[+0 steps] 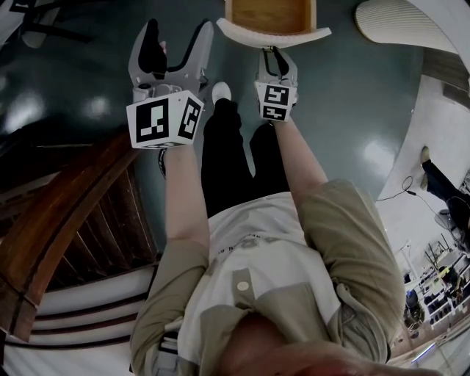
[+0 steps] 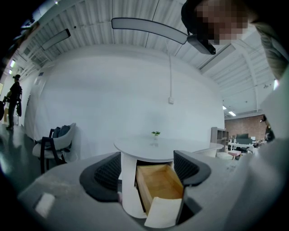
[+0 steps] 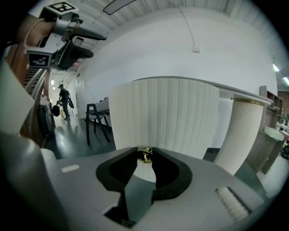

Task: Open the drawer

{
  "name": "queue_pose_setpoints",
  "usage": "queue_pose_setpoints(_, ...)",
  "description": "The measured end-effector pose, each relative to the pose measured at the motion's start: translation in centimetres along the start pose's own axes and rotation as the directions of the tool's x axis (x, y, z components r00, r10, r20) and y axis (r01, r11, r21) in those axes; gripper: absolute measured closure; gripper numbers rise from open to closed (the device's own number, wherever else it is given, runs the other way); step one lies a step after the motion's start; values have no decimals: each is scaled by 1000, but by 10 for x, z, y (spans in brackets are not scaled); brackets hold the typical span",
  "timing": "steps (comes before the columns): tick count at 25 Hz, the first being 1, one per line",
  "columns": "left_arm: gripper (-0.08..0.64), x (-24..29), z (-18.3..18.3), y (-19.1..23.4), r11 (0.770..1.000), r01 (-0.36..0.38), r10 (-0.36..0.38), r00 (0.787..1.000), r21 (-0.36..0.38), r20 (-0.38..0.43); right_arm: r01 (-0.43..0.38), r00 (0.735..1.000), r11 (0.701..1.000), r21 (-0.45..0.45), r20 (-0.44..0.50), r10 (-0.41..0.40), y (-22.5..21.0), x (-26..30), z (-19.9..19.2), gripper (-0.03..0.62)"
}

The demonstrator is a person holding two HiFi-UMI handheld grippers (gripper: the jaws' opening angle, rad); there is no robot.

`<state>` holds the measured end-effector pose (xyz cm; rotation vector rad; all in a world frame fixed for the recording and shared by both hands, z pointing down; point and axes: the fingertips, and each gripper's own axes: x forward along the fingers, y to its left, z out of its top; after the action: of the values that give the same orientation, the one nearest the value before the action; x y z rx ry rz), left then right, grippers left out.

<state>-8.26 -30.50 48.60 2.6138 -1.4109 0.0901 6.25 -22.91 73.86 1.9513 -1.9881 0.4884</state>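
Since wooden drawer with ribbed white front [image 1: 268,15] stands well out from under round white counter [image 2: 149,146], opening judged essentially done. Right tool [image 3: 144,153]: jaws nearly together, clamped on small brass knob [image 3: 144,156] of drawer front. Left tool [image 2: 149,169]: jaws wide apart, empty, clear of drawer. Remaining: release knob.

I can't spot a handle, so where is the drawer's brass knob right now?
The brass knob sits centre in the right gripper view, pinched between the right tongs, on the drawer's ribbed white front.
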Motion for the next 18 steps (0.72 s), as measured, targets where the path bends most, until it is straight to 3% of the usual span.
queue_pose_setpoints(5, 186, 3, 4, 6, 1000, -7, 7, 1000, -3, -7, -9, 1000, 999, 39, 9, 9, 1, 0, 1, 482)
queue_pose_setpoints(8, 186, 3, 8, 6, 1000, -1, 1, 1000, -9, -14, -58, 998, 997, 43, 8, 57, 8, -8, 5, 344)
queue_pose_setpoints(13, 186, 7, 32, 4, 999, 37, -37, 999, 6, -19, -52, 998, 997, 50, 21, 51, 7, -32, 38, 344)
queue_pose_setpoints(18, 186, 12, 74, -1, 999, 47, -46, 999, 17, -27, -21, 999, 997, 70, 29, 19, -23, -60, 87, 341)
